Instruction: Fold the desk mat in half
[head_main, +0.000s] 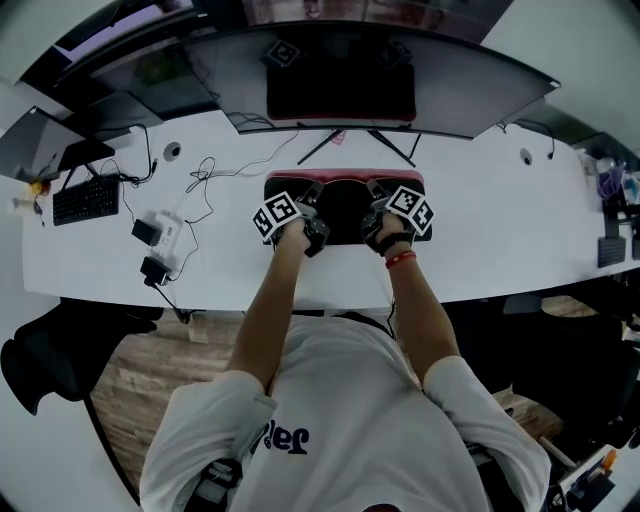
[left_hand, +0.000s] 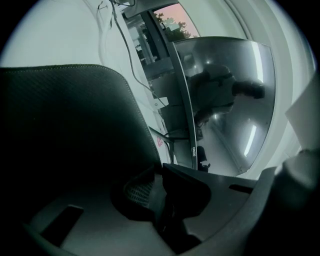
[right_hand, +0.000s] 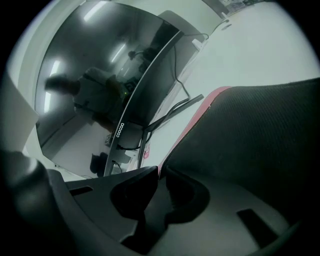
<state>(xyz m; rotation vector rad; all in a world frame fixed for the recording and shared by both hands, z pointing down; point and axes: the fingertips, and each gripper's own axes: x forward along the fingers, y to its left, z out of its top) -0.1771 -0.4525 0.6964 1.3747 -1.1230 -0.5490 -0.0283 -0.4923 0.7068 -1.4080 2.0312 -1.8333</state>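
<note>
Step in hand, by look: letting go of folded mat.
- To do well: spread jaws clear of mat first, then back both grippers out together toward 6 o'clock, straight, so top layer is not dragged.
- desk mat (head_main: 345, 205) lies on desk (head_main: 480, 240) at person's 12 o'clock, black face up, red strip (head_main: 345, 175) along far edge.
- left gripper (left_hand: 160, 175): jaws slightly apart, mat edge in gap, pads seemingly not pressing. Mat spreads toward 10 o'clock.
- right gripper (right_hand: 160, 172): same narrow gap, mat edge in it. Mat spreads toward 2 o'clock.

Monitor stand (head_main: 318, 150) blocks beyond the mat (head_main: 345, 205); desk (head_main: 500, 230) sides seemingly free
</note>
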